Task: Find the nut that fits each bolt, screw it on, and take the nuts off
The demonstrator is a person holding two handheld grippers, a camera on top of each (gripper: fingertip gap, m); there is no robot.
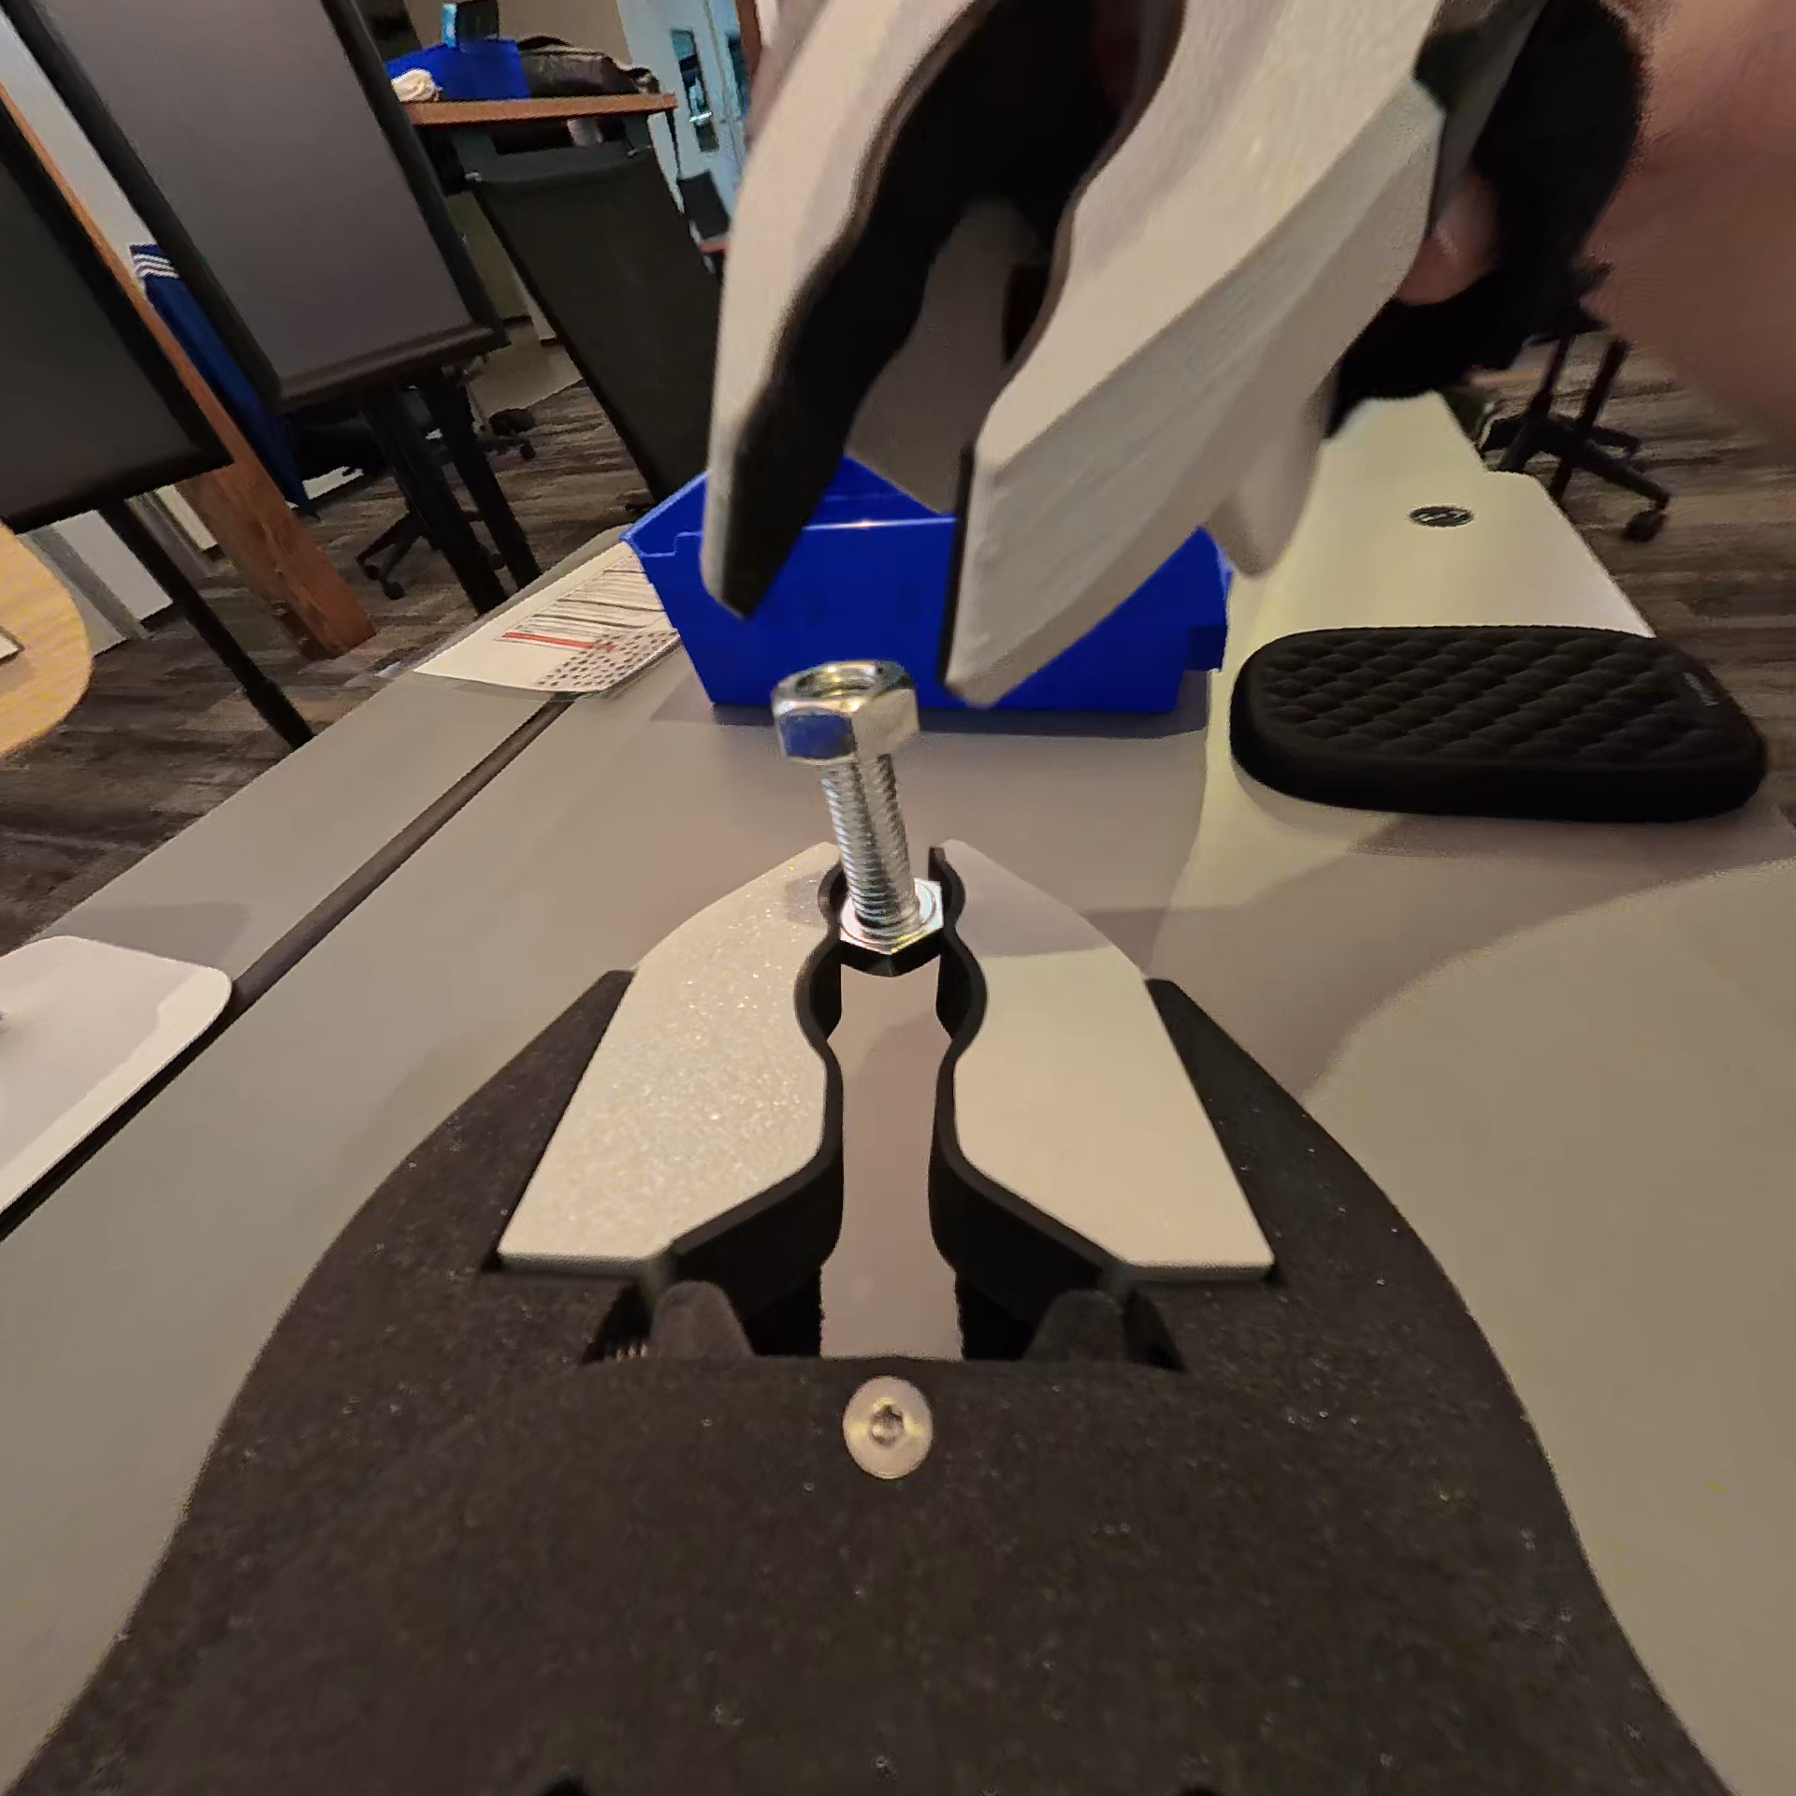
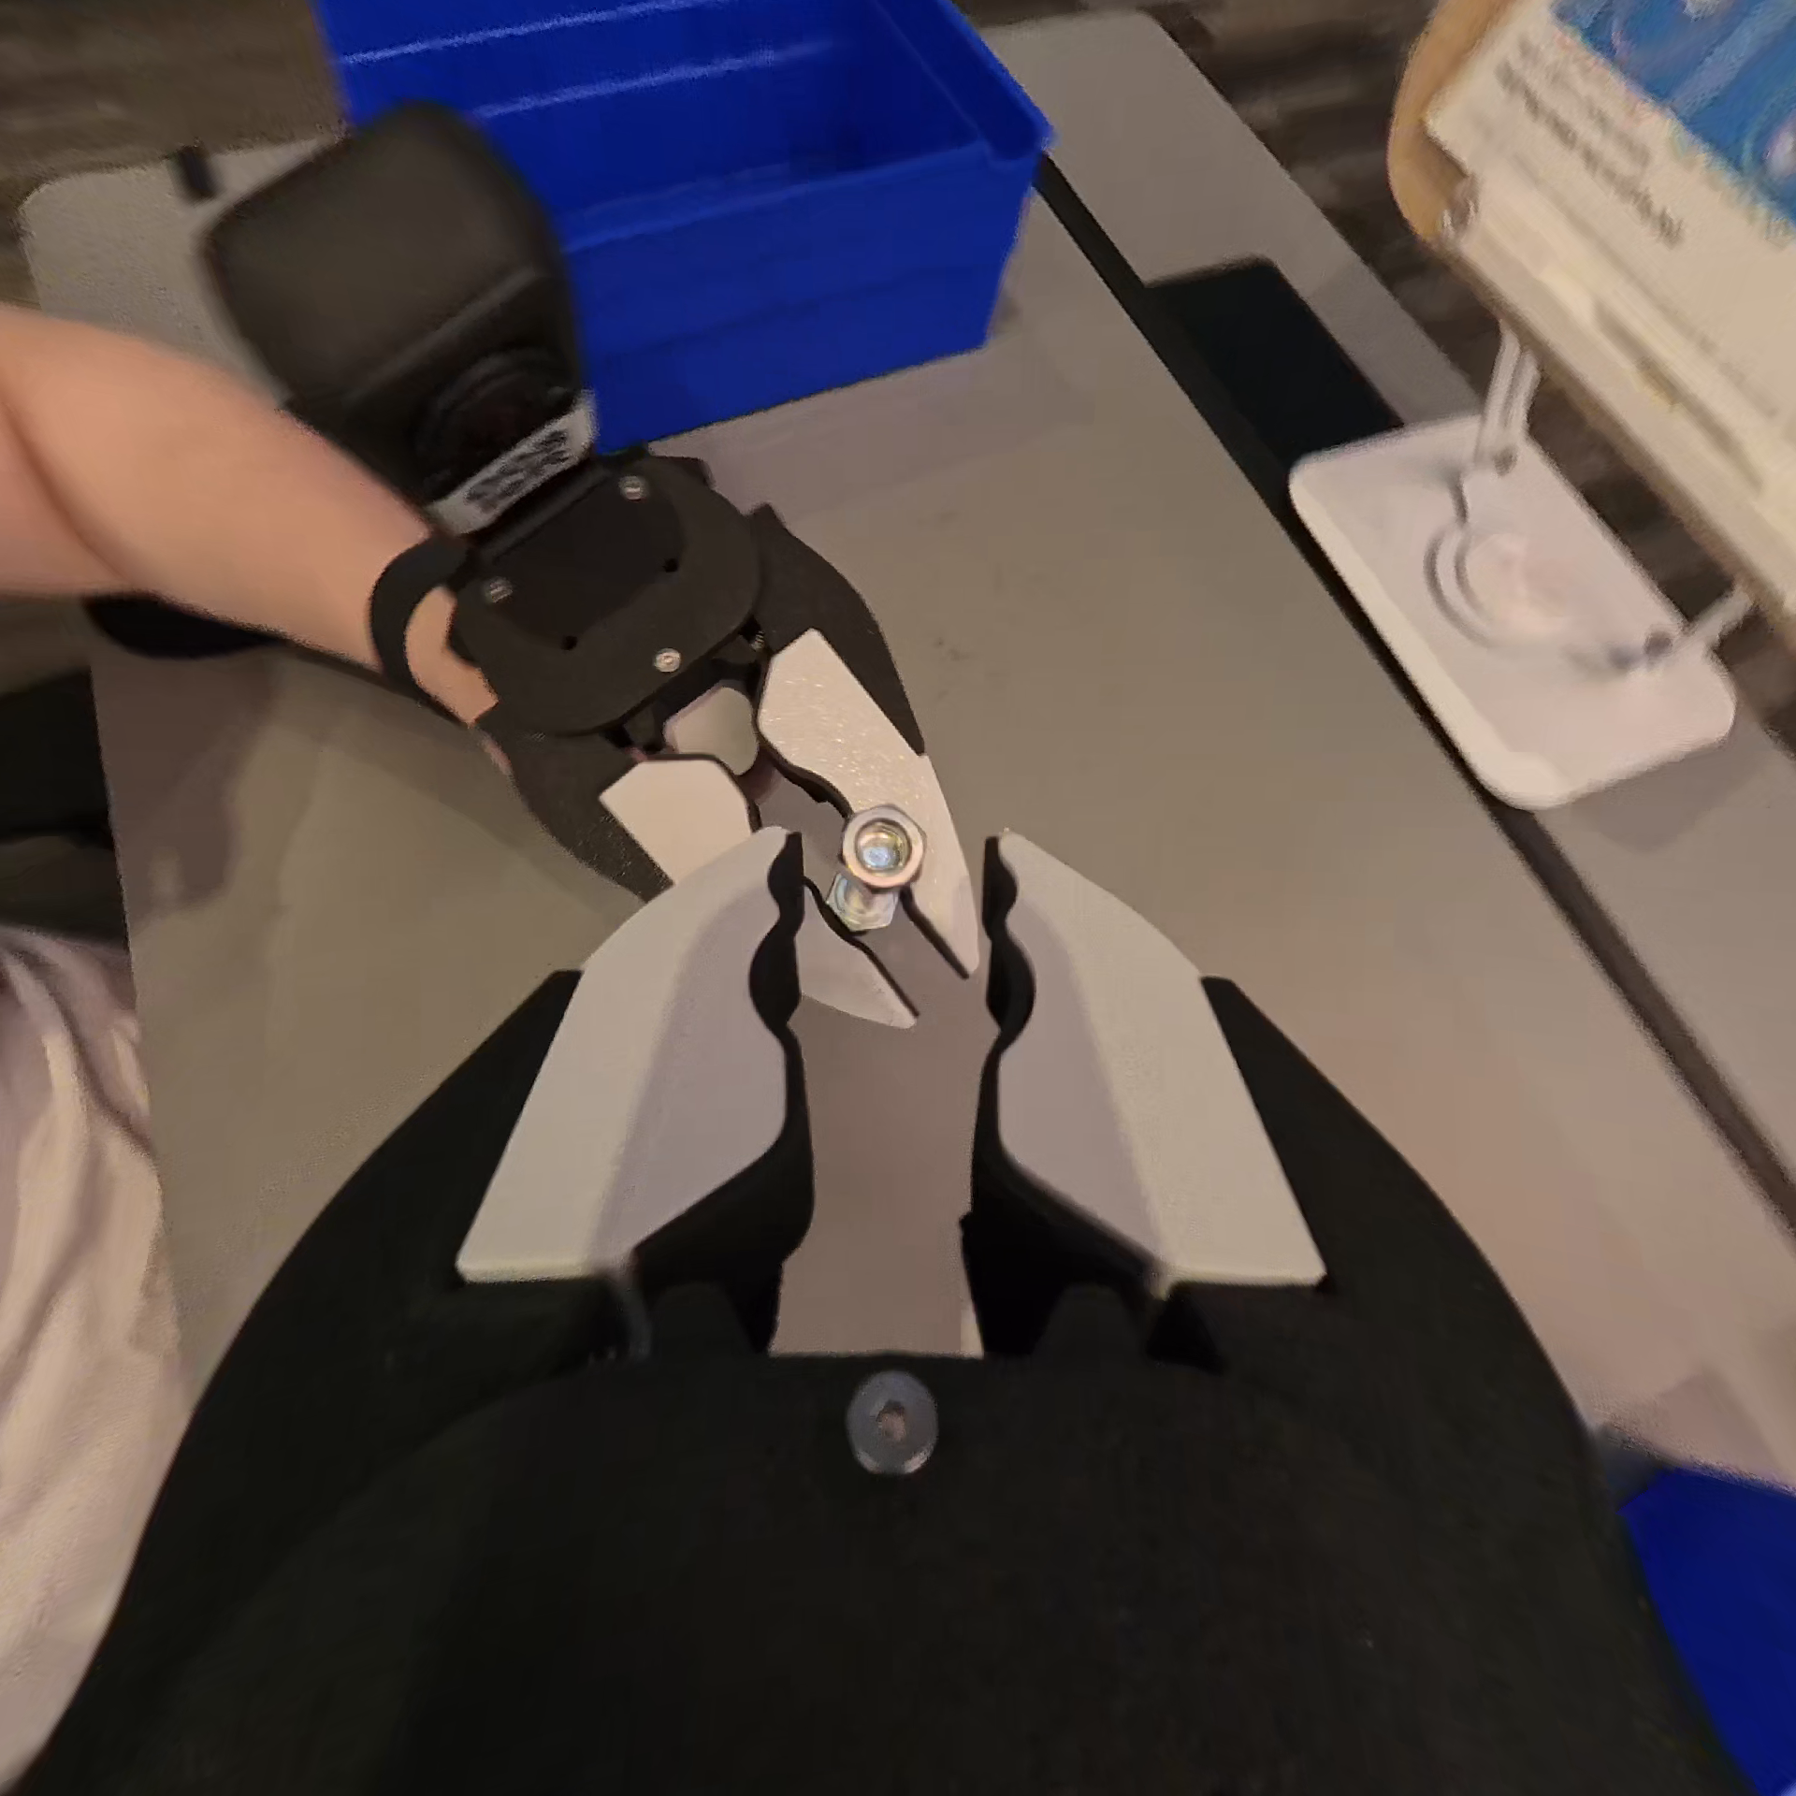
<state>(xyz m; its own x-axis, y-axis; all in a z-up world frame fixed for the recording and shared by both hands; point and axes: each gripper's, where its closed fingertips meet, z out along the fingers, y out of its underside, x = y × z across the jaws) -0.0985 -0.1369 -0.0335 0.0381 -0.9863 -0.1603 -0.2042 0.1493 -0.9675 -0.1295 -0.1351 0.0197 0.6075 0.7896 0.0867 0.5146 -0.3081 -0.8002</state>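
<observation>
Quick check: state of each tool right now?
Left tool: shut on the bolt, nut on its top end.
Right tool: open, above the nut, holding nothing.

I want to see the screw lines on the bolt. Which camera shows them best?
The left wrist view: the bolt stands upright, side-on, with its threads clear. The right wrist view looks down at its end, so the threads hardly show.

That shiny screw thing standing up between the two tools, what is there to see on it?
The bolt is bright silvery metal with a threaded shaft, standing upright above the grey table. Its hexagonal head is at the bottom, clamped between the jaws of the left gripper. A matching hex nut sits at the top of the thread. The right gripper hovers just above the nut, jaws open, not touching it.
</observation>
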